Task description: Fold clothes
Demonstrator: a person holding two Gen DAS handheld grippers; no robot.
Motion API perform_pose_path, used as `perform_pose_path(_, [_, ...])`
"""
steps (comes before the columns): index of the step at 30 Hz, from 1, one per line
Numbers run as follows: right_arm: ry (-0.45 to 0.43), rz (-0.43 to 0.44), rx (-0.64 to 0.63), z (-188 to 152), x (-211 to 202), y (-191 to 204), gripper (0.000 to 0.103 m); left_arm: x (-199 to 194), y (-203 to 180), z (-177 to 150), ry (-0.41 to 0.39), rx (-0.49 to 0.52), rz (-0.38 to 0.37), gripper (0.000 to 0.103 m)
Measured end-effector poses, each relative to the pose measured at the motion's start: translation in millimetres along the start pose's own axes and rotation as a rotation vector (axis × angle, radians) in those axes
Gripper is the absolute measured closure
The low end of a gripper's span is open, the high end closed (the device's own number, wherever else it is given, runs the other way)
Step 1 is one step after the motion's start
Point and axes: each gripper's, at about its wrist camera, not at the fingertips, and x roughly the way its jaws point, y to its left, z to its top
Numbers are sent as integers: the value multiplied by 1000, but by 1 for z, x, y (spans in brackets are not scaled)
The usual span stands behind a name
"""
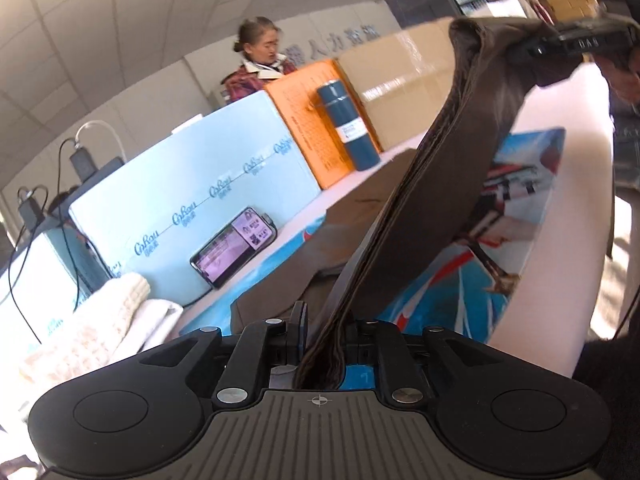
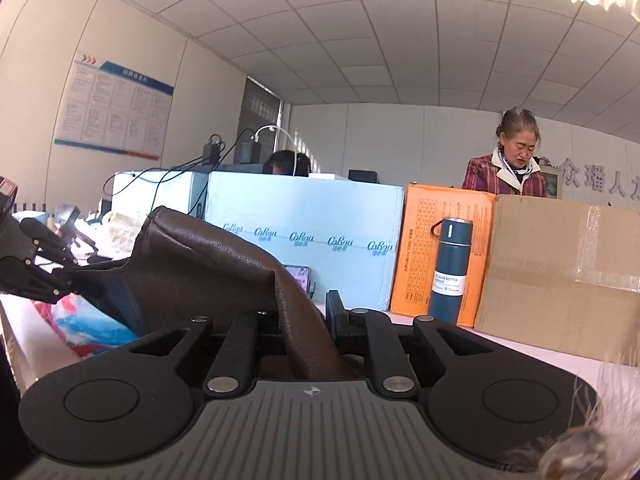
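You're working at a white table (image 1: 560, 240) in an office, with a light blue foam box (image 2: 304, 236), an orange box (image 2: 416, 248) and a taped cardboard box (image 2: 560, 264) along its far edge at twelve o'clock — all shut, contents hidden. The brown garment (image 1: 440, 184) hangs taut between your tools, its lower part trailing on a bright printed mat (image 1: 520, 208). Your left gripper (image 1: 324, 332) is clenched on one edge, and your right gripper (image 2: 304, 320) pinches the other. It looks leather-like — supple yet weighty, probably slick, so hold the seamed hem. The blue flask (image 2: 450, 268) stands capped at one o'clock.
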Motion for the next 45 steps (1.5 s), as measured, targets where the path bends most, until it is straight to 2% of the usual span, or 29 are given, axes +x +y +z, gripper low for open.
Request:
perform_pose_path(2, [-11,-6,45,-2,11,-8,90,6,5,-9,13,-53,2,85])
perform_pose_path(7, [-28,9,76,1,30,-17,90,9,23,-26,27,-158,2,69])
perform_pose_path(10, [-48,-5,102,4,43,-25,90,8,41,-27,-41,-273,-33,71])
perform_pose_path(13, [-75,-50,124,9,65,-33,90,14,59,-25,-110,-367,-32,73])
perform_pose_path(17, [-64,-125,150,11,106,-43,90,35,90,-25,-158,-586,-25,73])
perform_pose_path(19, [-42,-151,166,10,128,-49,90,50,99,-26,-147,-668,-34,73])
perform_pose_path(22, [-13,-163,174,9,159,-55,90,74,111,-27,-111,-768,-50,86])
perform_pose_path(25, [34,-168,153,7,188,-60,90,96,121,-29,-63,-826,-51,93])
perform_pose_path(29, [150,-202,134,2,226,-70,90,123,134,-31,-5,-924,-40,94])
perform_pose_path(36, [374,-244,210,-31,282,-96,89,168,143,-53,76,-1102,-42,93])
perform_pose_path(38, [404,-252,251,-41,285,-101,83,170,146,-59,72,-1134,-61,93])
perform_pose_path(40, [421,-257,302,-48,283,-106,63,171,149,-64,63,-1159,-79,92])
perform_pose_path(42, [428,-258,342,-52,279,-110,54,172,149,-67,58,-1167,-90,88])
perform_pose_path(43, [427,-258,355,-52,276,-112,44,173,149,-67,60,-1169,-97,87])
perform_pose_path(45, [411,-273,375,-50,268,-116,32,174,150,-69,54,-1180,-114,81])
